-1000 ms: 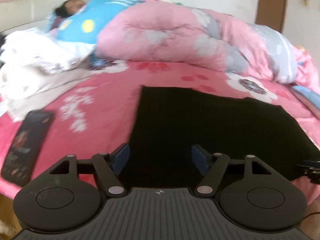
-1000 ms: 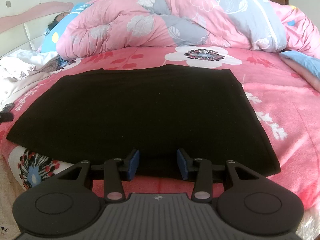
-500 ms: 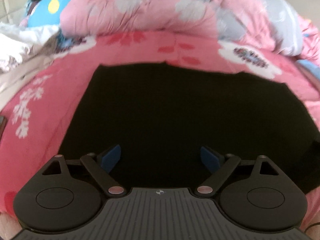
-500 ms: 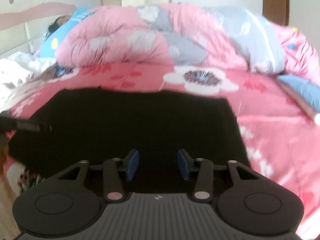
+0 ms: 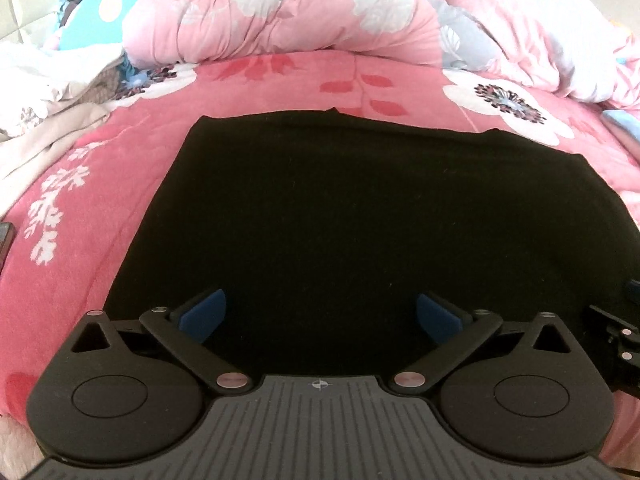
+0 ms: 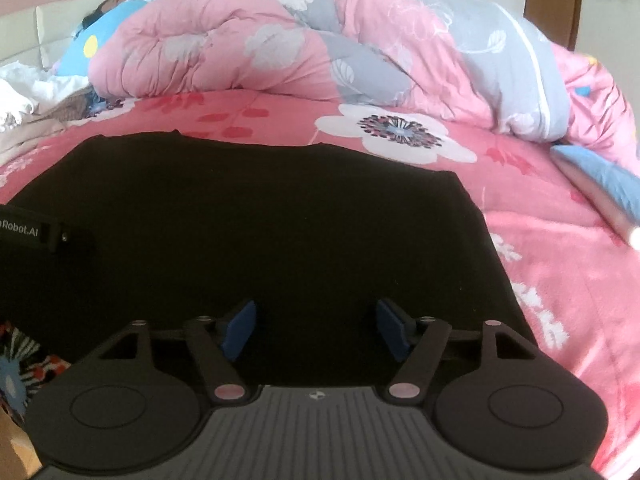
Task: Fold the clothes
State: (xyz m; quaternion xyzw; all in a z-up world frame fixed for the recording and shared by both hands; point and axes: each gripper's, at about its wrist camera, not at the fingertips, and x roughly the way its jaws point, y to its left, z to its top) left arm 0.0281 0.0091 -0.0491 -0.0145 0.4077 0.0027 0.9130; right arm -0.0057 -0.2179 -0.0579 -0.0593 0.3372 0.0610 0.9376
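The black cloth (image 5: 360, 216) lies flat on the bed (image 5: 120, 184), already a neat rectangle; further folds probably remain; the left gripper (image 5: 320, 316) hovers over its near edge, tilted down, jaws just spread wide and empty; the right gripper (image 6: 316, 328), at 3 o'clock of it, likewise just opening, nothing between its pads.

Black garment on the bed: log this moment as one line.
black garment: flat on pink bedspread | left gripper: just opening, nothing held | right gripper: just opening, nothing held
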